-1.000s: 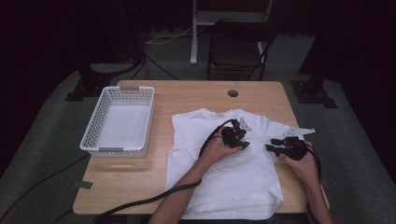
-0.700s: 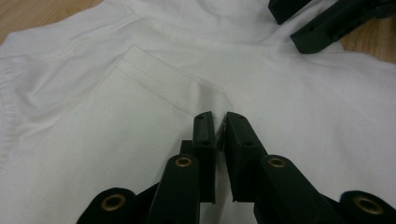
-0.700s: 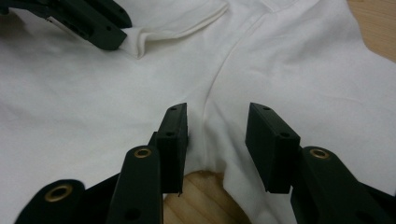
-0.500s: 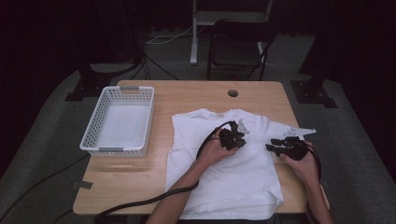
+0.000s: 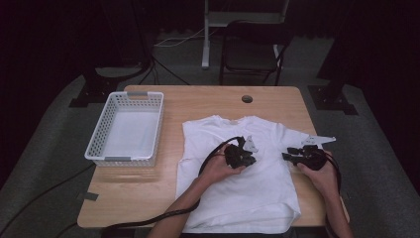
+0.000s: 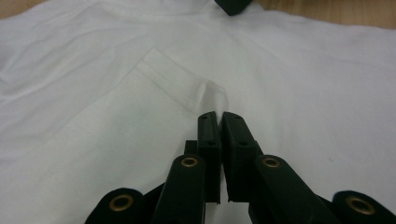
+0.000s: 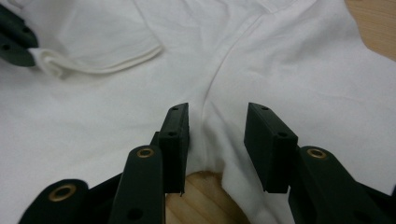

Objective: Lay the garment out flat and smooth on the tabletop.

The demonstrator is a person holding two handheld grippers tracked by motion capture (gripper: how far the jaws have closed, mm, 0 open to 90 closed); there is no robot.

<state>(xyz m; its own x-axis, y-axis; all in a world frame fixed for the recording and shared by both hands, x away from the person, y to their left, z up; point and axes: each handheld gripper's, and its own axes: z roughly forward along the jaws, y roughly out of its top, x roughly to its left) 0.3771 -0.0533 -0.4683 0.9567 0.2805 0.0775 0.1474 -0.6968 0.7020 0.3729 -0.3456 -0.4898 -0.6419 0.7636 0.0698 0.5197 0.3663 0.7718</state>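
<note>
High view: a white T-shirt (image 5: 247, 193) is spread flat on the right half of the wooden table (image 5: 143, 193). Its collar points toward the far edge and its hem toward the person, so the long axis runs near to far. One sleeve sticks out to the right at about the same level as the right gripper (image 5: 292, 154).

The left gripper (image 5: 246, 148) sits over the chest area, a bit right of the shirt's middle line. In the left gripper view its jaws are pressed together with a little peak of fabric pinched between them, right at the corner of the chest pocket (image 6: 177, 84). The pocket's stitched top hem runs diagonally away from the jaws, up and to the left.

In the right gripper view the right gripper's jaws stand fairly wide, one on each side of the sleeve seam near the armpit, with bare wood peeking out just under them. They've just been closing a little, and the fabric lies between them, but the pads aren't squeezing it.

A white basket (image 5: 126, 128) sits on the left side of the table, well apart from the shirt, with its long side also running near to far.

I can't spot any print, logo or readable tag on the shirt. It looks plain white.
</note>
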